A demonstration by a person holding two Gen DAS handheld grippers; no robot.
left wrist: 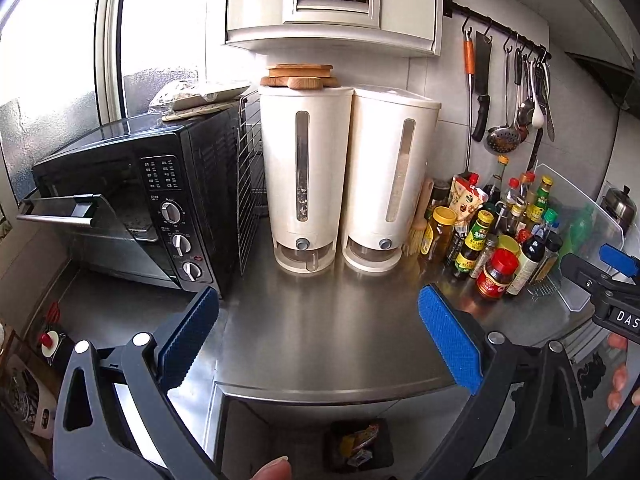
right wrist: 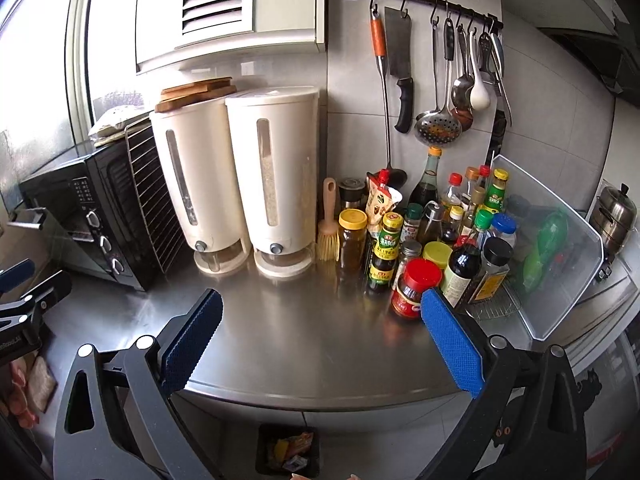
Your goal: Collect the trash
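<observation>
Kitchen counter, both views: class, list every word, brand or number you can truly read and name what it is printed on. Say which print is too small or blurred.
"DAS": white letters on the right tongs, cut off at the frame edge.
Bottle labels: print too small to read.
Red-lidded jar: label blurred.
Oven panel: markings too small.
Left tongs' body: faint white print, unreadable.

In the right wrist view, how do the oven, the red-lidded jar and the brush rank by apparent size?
1. Black oven, though partly cut off.
2 and 3. Red-lidded jar and brush look similar; the jar sits nearer, so unranked.
</observation>
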